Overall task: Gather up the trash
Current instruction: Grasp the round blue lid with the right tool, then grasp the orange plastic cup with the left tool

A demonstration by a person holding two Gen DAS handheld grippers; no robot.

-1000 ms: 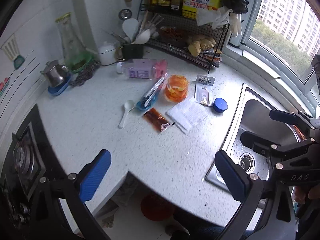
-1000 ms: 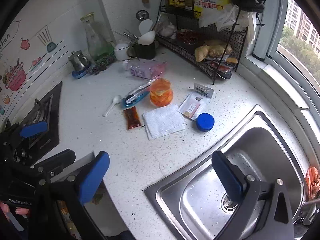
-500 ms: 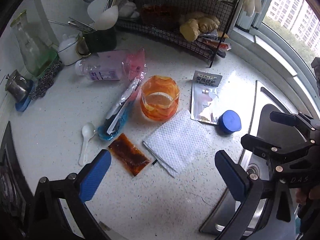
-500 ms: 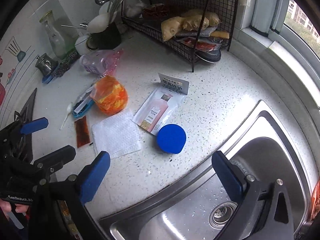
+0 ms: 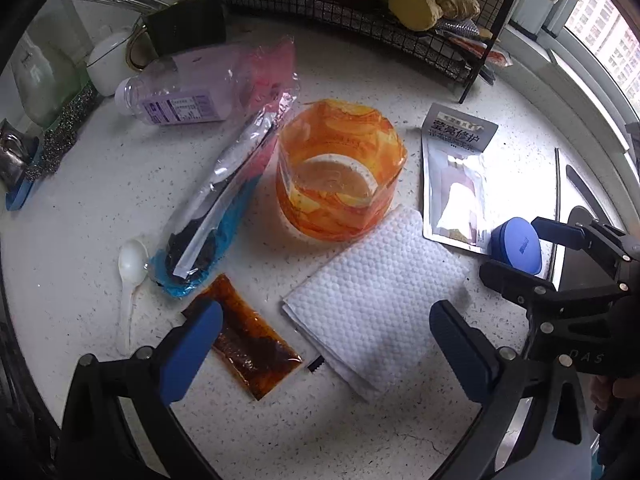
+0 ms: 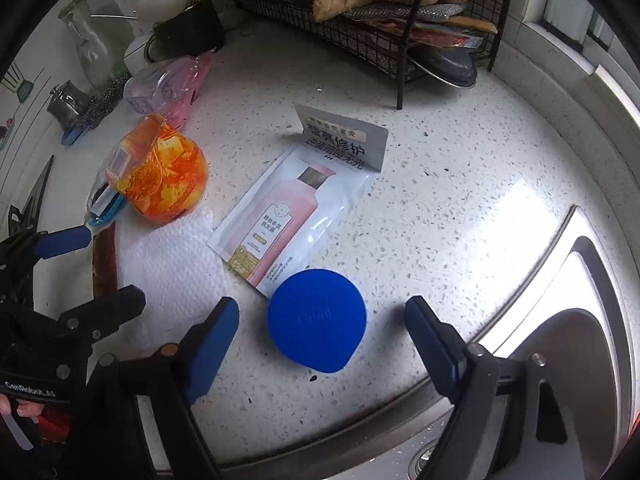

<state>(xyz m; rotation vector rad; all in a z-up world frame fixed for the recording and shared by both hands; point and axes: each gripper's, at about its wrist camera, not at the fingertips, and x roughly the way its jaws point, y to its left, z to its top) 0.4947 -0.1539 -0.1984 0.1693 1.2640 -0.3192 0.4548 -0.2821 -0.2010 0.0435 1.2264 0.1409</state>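
Nothing looked collected yet: the sauce packet (image 5: 252,344), napkin (image 5: 376,300), pouch (image 6: 296,216) and blue lid (image 6: 316,324) all lay on the surface (image 6: 460,208), the left claw (image 5: 316,344) wide and empty, the right claw (image 6: 320,340) just narrowing around the lid without touching.

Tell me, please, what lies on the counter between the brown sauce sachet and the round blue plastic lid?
The folded white paper towel lies between the brown sauce sachet and the round blue plastic lid; the left wrist view shows this best.
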